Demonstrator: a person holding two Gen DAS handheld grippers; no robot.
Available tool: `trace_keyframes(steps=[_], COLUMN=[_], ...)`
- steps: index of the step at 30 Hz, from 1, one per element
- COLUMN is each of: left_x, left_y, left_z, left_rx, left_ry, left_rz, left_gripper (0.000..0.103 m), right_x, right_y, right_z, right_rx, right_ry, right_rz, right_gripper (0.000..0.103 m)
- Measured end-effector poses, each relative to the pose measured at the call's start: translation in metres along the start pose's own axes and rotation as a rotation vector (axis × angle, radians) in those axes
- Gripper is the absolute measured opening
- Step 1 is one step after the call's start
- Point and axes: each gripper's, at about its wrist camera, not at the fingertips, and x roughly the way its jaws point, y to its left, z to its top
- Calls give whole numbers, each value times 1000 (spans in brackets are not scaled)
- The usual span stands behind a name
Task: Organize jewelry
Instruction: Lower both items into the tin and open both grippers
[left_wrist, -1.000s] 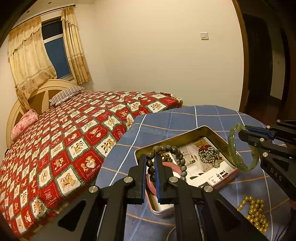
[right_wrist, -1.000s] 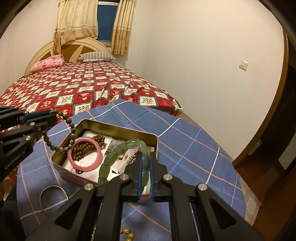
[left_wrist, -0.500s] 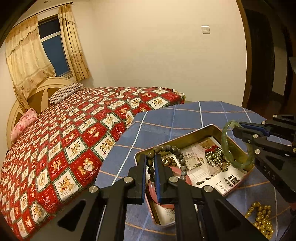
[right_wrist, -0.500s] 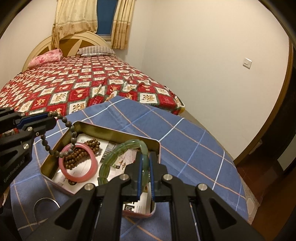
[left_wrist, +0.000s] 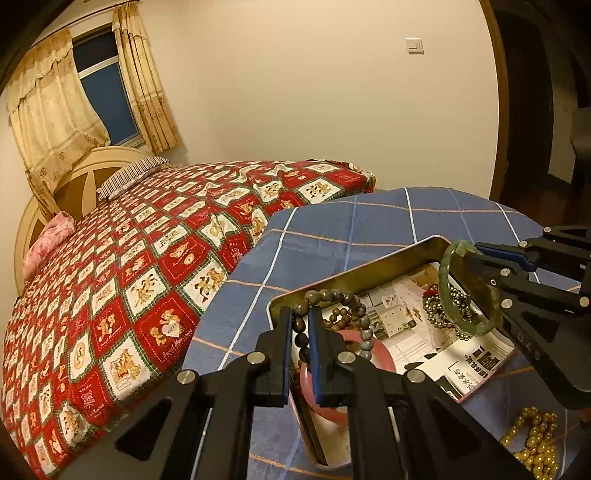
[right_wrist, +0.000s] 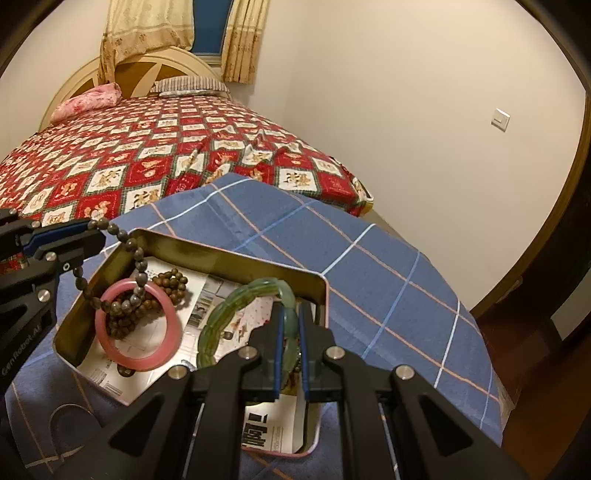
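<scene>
Left hand-held gripper (left_wrist: 297, 325): clenched on dark bead bracelet (left_wrist: 343, 299), over tin (right_wrist: 236, 258).
Right hand-held gripper (right_wrist: 290, 332): grasping green bangle (right_wrist: 236, 302), over tin.
Stored: pink bangle (right_wrist: 140, 326).
Remaining: gold beads (left_wrist: 532, 443) on worktop (right_wrist: 369, 266).

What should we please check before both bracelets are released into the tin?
1. Left hand-held gripper shut on the dark bead bracelet: ok.
2. Right hand-held gripper shut on the green bangle: ok.
3. Both pieces over the open tin: ok.
4. Bead bracelet drapes across the pink bangle; tangle-free: cannot tell.
5. Gold beads on the cloth, outside the tin: not ok.
</scene>
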Motion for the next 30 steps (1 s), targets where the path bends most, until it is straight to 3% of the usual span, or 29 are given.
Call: trace_keyframes(steps=[30], left_x=[20], left_y=[-1], left_z=[-5], left_rx=[-26], left_ry=[40], left_rz=[-6], left_gripper=[8], right_x=[14], right_y=[6], right_z=[-4], right_rx=[-6], right_ry=[24], right_rz=[8], right_gripper=[10])
